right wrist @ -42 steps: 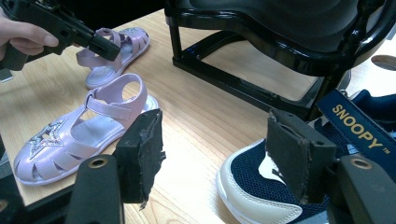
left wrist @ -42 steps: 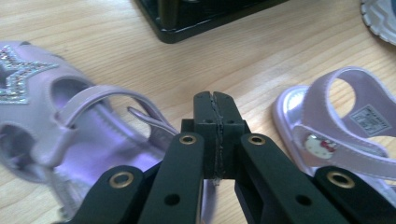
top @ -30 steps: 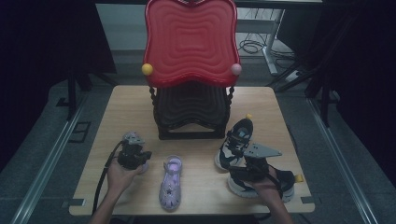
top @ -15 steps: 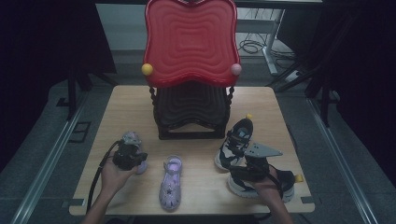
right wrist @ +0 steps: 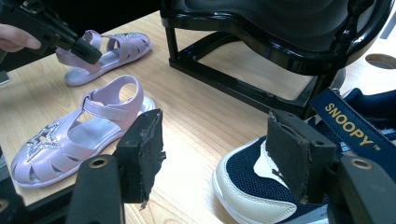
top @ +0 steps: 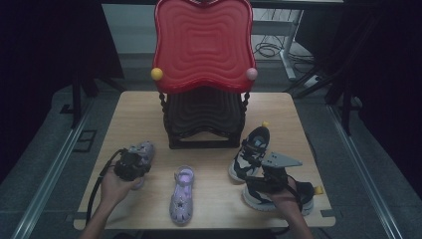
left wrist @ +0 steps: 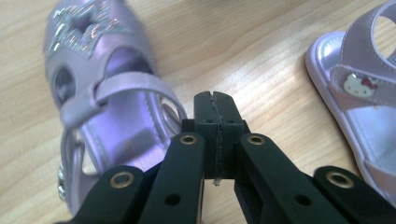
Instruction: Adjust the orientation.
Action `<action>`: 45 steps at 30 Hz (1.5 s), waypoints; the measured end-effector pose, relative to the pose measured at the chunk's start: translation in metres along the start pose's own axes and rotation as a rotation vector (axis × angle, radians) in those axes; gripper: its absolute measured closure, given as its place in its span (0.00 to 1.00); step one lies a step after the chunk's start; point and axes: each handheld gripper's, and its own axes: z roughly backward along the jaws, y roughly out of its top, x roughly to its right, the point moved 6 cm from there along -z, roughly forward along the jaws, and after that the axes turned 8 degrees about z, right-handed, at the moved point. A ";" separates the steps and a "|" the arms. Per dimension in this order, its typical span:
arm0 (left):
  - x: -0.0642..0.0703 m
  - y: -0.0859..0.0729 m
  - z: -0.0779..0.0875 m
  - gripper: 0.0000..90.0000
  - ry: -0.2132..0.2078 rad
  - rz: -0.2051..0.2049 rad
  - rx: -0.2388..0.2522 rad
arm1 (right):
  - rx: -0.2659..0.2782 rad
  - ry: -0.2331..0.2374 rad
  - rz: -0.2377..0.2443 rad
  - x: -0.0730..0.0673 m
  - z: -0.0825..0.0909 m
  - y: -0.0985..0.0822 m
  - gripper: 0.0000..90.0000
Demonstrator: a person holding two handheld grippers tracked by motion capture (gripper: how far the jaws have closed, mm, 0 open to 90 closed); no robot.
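Nothing looks put away yet: all four shoes sit on the table, none on the black rack behind them. The left tool, jaws pressed together on nothing, hovers just right of the lilac sandal's heel, its mate farther right. The right tool, jaws wide apart, is poised just above the navy sneaker, so picking up seems barely begun.

Right gripper jaws gape above a navy sneaker, seemingly clear of it.
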 end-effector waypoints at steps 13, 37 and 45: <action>-0.008 -0.008 0.007 1.00 0.016 -0.024 -0.028 | -0.002 -0.005 -0.007 0.002 0.000 -0.001 0.41; -0.012 -0.012 0.008 1.00 0.023 -0.042 -0.071 | -0.007 -0.010 -0.015 0.004 -0.001 -0.002 0.41; -0.014 -0.011 0.010 1.00 0.033 -0.054 -0.083 | -0.008 -0.016 -0.021 0.006 0.000 -0.003 0.41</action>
